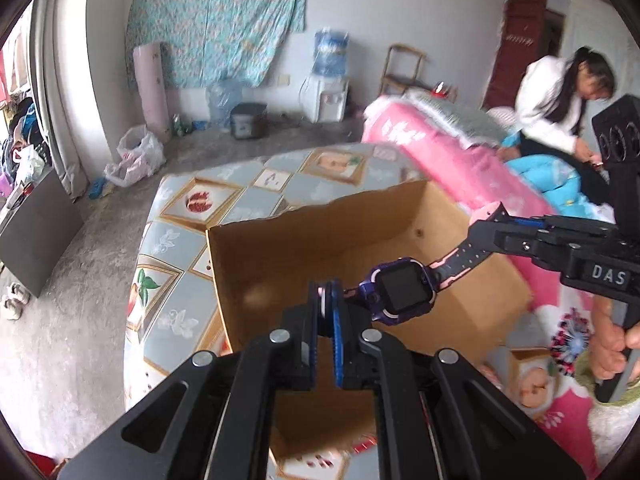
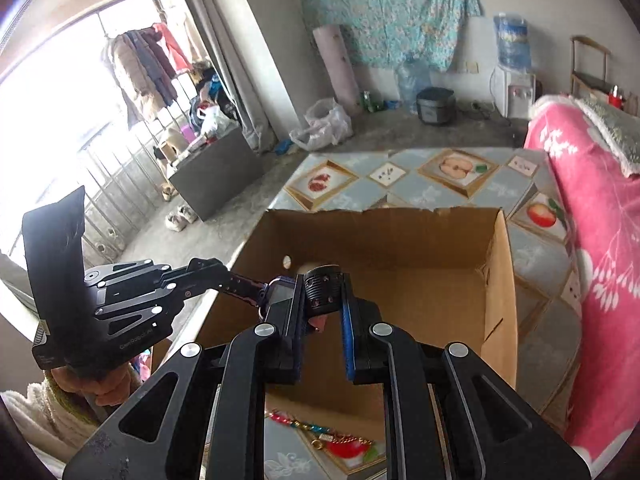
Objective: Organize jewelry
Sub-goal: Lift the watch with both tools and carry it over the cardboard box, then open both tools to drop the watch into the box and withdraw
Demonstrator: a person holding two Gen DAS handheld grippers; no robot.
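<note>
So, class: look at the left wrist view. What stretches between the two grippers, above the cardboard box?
A watch, held by its straps: the left gripper clamps one, the right gripper the other, above the cardboard box.

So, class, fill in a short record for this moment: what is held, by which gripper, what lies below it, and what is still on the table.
held item: purple child's smartwatch with black-and-pink strap
left gripper: shut on one strap end
right gripper: shut on the other strap end
watch position: stretched between both grippers, above the box
container: open brown cardboard box, nothing seen inside
surface: fruit-patterned tablecloth
left out: colourful beaded chain, on the cloth beside the box
</note>
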